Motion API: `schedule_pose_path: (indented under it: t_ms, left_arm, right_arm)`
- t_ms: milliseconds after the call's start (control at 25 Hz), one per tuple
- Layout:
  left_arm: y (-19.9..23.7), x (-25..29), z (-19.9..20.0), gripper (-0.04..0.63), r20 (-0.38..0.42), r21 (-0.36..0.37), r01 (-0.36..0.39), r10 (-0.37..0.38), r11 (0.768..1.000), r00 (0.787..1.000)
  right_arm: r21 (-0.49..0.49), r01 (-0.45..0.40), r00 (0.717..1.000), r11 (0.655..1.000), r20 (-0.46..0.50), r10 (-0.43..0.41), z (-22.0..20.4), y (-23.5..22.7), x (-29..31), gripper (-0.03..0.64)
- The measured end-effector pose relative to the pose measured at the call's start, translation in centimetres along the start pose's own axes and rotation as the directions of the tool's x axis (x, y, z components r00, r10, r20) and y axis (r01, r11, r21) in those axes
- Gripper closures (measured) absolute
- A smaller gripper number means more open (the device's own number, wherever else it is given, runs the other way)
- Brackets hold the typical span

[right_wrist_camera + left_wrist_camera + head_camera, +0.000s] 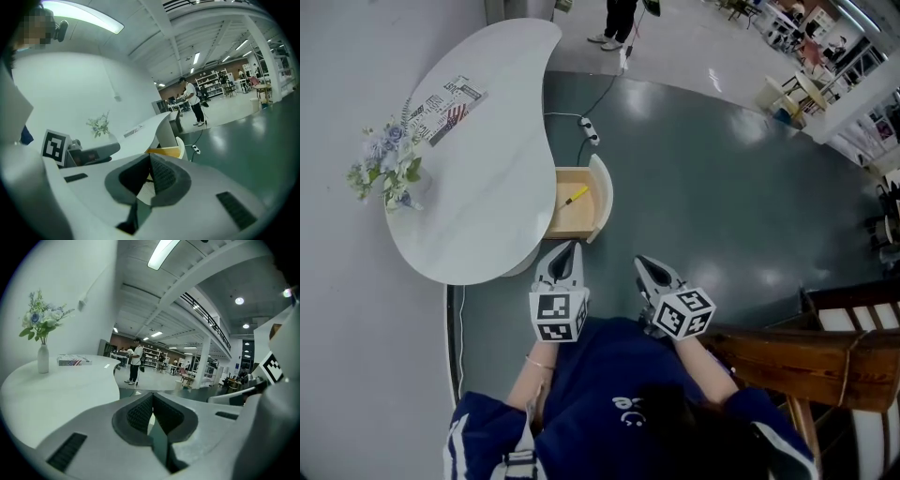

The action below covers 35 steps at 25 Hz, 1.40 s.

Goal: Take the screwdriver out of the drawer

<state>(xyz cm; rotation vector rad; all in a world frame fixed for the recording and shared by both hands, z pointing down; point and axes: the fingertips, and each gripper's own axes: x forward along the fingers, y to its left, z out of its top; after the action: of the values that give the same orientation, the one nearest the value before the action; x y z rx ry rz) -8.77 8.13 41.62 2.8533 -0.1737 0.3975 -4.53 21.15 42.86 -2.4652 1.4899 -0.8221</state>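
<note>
From above I see a wide dark grey-green floor and, at the left, a white curved tabletop set against a pale wall. A brown wooden chair stands at my lower right. A drawer is pulled out from the tabletop's right edge over the floor, showing its light wood inside and a white front panel. Below the drawer, near it but not touching, I hold the left tool and the right tool side by side, both aimed toward the drawer. Each tool is clenched, its dark ribbed pads meeting at the tips with nothing between them. A small white vase of blue and white flowers stands near the tabletop's left edge, and a flat flag-printed box lies further back. A white power strip lies on the floor beyond the drawer. The yellow screwdriver lies at a slant on the drawer's bottom, untouched.
</note>
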Motion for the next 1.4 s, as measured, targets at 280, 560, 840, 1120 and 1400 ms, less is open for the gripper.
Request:
schedule_pose_path:
  t_ms: [280,560,840,1120,1400]
  left_arm:
    - [3.0,0.2,-0.1,0.591,-0.024,-0.008,-0.028,0.028,1.0,0.999]
    - [5.5,0.2,0.0,0.591,-0.025,-0.03,-0.08,0.079,0.996,0.997]
    - [7.8,2.3,1.0,0.591,-0.005,-0.014,-0.142,0.142,0.99,0.99]
    - [10.9,5.7,0.6,0.591,-0.073,-0.018,-0.254,0.252,0.967,0.965]
    - [12.7,10.5,1.2,0.591,-0.147,-0.016,-0.336,0.33,0.942,0.933]
  right_arm:
    - [0.064,-0.003,1.0,0.998,-0.02,0.004,-0.1,0.7,2.4,0.609]
    - [0.063,-0.059,0.997,0.996,-0.047,0.062,0.0,1.9,4.6,0.609]
    - [0.071,-0.047,0.997,0.996,-0.057,0.051,1.7,-0.5,8.4,0.609]
    - [0.079,-0.021,0.991,0.997,-0.134,0.031,3.4,-5.3,13.9,0.609]
    - [0.034,-0.162,0.953,0.986,-0.252,0.165,5.9,-6.6,20.9,0.609]
